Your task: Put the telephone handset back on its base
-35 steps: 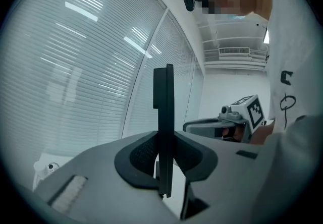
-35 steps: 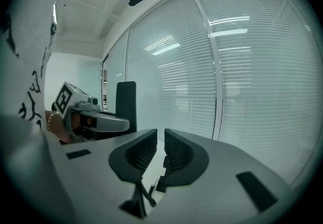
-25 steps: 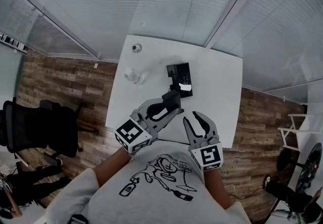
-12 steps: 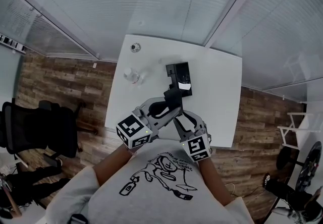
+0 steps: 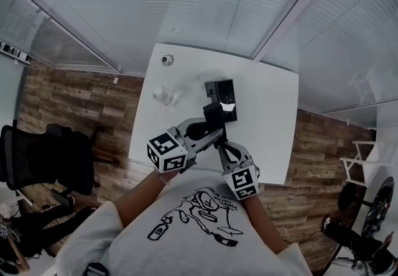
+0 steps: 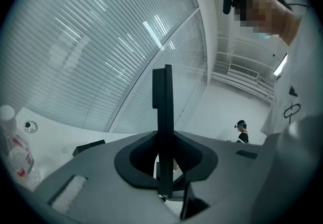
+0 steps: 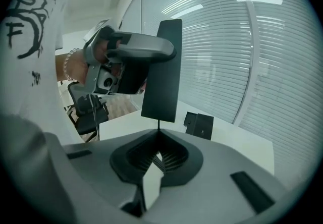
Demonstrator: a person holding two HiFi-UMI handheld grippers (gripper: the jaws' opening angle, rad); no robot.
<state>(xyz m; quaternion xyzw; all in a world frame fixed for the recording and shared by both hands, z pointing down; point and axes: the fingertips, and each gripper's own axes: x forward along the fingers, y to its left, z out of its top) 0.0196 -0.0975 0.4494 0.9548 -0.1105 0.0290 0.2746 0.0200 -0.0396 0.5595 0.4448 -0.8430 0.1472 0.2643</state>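
Fingers of my left gripper [image 5: 208, 133] are clamped across the thin faces of the telephone handset [image 5: 212, 116], which stands edge-on between them. Fingers of my right gripper [image 5: 221, 146] have just been closing and now meet on the cord [image 7: 158, 123]. A few of its coils look bunched between the pads.

Position: I hold the handset in the air over the near part of the table [image 5: 267, 107], short of the base [image 5: 221, 91] and not touching it.

Procedure, as I judge it:
1. Keep the clamp firm. The handset is a smooth, hard black slab, and I expect it to pivot in a narrow grip.
2. Use the right gripper to lead the cord aside. It is thin and springy, and likely to tug the base or slip under the handset.
3. Line up the handset's long axis with the cradle, then lower it flat.
4. Release only once both ends are seated.

Materials beyond the handset:
- The base is a low, black, rectangular block with a pale patch on top. It looks light enough to slide on the smooth white tabletop.
- A clear plastic bottle [image 5: 163, 94] stands to the left of the base, well out of the path.
- Ribbed blinds behind glass close off the far side.
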